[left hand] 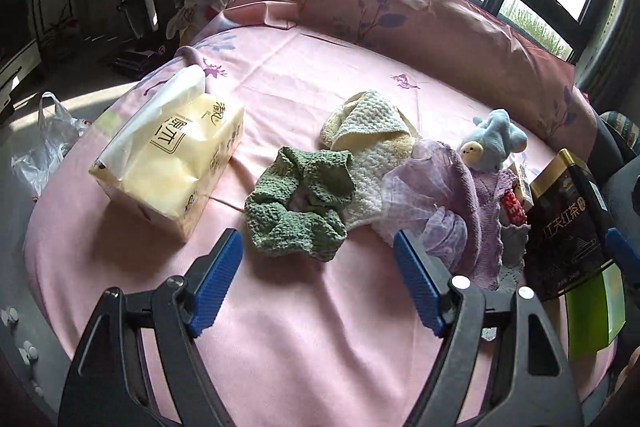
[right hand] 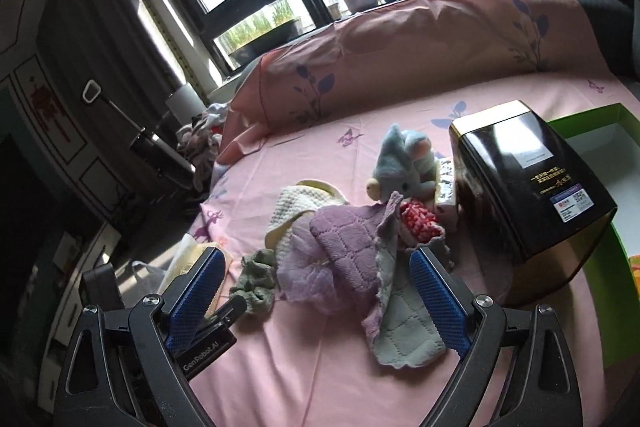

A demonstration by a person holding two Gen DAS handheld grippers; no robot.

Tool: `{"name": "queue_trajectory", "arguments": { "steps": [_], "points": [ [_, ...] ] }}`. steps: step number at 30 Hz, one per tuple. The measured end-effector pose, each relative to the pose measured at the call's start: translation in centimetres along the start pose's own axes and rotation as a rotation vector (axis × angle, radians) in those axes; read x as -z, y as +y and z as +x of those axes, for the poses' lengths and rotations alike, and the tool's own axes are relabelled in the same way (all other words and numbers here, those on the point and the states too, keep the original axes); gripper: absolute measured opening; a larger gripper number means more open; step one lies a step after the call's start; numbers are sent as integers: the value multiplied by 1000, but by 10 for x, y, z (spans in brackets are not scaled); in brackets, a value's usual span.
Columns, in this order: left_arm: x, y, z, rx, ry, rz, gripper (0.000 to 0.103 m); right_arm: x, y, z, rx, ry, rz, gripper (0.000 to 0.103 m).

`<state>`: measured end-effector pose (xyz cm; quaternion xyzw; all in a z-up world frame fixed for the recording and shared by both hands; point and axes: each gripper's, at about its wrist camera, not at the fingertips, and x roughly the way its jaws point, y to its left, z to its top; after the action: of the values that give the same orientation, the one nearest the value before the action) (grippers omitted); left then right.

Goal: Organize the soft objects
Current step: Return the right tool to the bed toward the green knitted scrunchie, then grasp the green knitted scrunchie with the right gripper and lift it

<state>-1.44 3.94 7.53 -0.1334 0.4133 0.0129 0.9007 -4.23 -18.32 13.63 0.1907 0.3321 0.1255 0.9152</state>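
Both grippers hang over a pink bedsheet [left hand: 304, 307] with nothing between their blue pads. The left gripper [left hand: 318, 247] stands wide open just short of the green scrunchie [left hand: 298, 203]. The right gripper [right hand: 316, 267] is also spread wide, its pads either side of the purple cloth [right hand: 352, 251].

Taking the scrunchie as the landmark, in the left wrist view a yellow tissue pack [left hand: 168, 159] lies to its left, apart from it. A cream towel [left hand: 372, 147] lies crumpled just behind and to the right of the scrunchie, touching it. Right of the scrunchie sits a sheer lilac scrunchie [left hand: 420, 199], partly over the towel and against the purple cloth [left hand: 484, 223]. Beyond that, farther right, a blue plush toy [left hand: 496, 143] leans among the cloths, with a small red item [left hand: 514, 209] beside it. Farthest right of the scrunchie stands a black tea tin [left hand: 564, 223], with a green box [left hand: 596, 315] next to it. Far behind the scrunchie a pink pillow [left hand: 420, 11] runs along the sheet's edge.

In the right wrist view the scrunchie [right hand: 256, 279] lies near the left pad. To its right are the lilac scrunchie [right hand: 308, 275] and the purple cloth, whose grey underside shows where it folds over. The towel [right hand: 296, 215] lies behind it, and the plush toy [right hand: 400, 167], red item [right hand: 418, 221], tea tin [right hand: 520, 187] and green box [right hand: 600, 267] sit farther right.
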Motion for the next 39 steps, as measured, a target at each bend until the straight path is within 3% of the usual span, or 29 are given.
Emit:
{"name": "queue_trajectory", "arguments": {
  "steps": [6, 9, 11, 13, 18, 20, 26, 32, 33, 35, 37, 39],
  "points": [
    [-9, 21, 0, -21, 10, -35, 77, 19, 31, 43, 2, 88, -65, 91],
    [-13, 37, 3, -2, 32, -68, 77, 21, 38, 60, -27, 137, -54, 78],
    [-16, 47, 2, 14, 41, -95, 76, 21, 42, 73, -45, 177, -41, 64],
    [-19, 56, 1, 32, 35, -121, 76, 21, 46, 86, -50, 220, -39, 58],
    [-23, 66, -2, 67, 36, -147, 71, 24, 54, 118, -68, 310, -22, 57],
    [-25, 69, -4, 81, 34, -158, 64, 27, 55, 129, -87, 335, -6, 57],
    [-30, 82, -13, 160, 27, -194, 54, 35, 59, 152, -59, 383, -6, 57],
    [-33, 87, -20, 171, 5, -204, 48, 44, 69, 168, -46, 417, -30, 55],
    [-34, 86, -19, 175, 8, -201, 47, 46, 72, 171, -39, 424, -42, 51],
    [-34, 85, -18, 178, 11, -192, 41, 52, 74, 179, -13, 445, -58, 29],
    [-34, 83, -17, 180, 13, -179, 39, 57, 72, 183, 8, 454, -56, 13],
    [-33, 81, -17, 189, 15, -169, 39, 59, 71, 175, 9, 435, -78, 11]
  ]
}}
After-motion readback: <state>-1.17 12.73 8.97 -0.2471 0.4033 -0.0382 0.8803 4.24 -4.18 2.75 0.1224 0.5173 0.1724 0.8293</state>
